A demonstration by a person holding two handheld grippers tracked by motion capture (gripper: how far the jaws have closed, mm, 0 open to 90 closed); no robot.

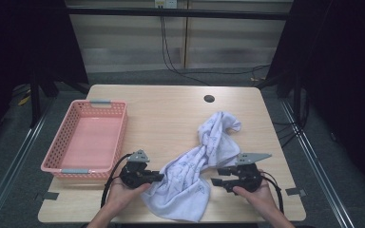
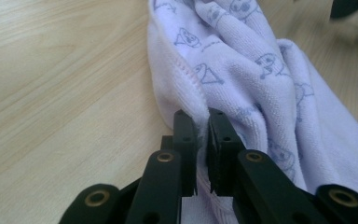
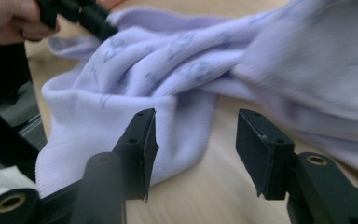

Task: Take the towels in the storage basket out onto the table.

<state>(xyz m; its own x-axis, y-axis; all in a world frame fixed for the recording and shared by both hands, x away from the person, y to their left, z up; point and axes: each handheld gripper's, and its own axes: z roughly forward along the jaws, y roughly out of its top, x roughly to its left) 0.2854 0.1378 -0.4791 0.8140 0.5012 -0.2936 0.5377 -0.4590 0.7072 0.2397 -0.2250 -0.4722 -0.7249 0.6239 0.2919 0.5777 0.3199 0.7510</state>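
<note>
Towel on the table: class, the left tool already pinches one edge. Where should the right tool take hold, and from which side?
Probably the free hemmed corner of the towel lying flat just ahead of the right tool, approached low from the towel's right side. That edge is a thin single layer on the table, so the open jaws can straddle it; the left tool holds the opposite edge.

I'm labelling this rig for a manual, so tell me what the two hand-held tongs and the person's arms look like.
Both are black. The left tongs and right tongs each carry a grey three-cornered plate on top and trail a black cable back past the wrist. Up close, the jaws are flat rectangular black blocks on jointed links with brass-coloured pivot rings. The forearms are bare, with no sleeves or gloves showing.
</note>
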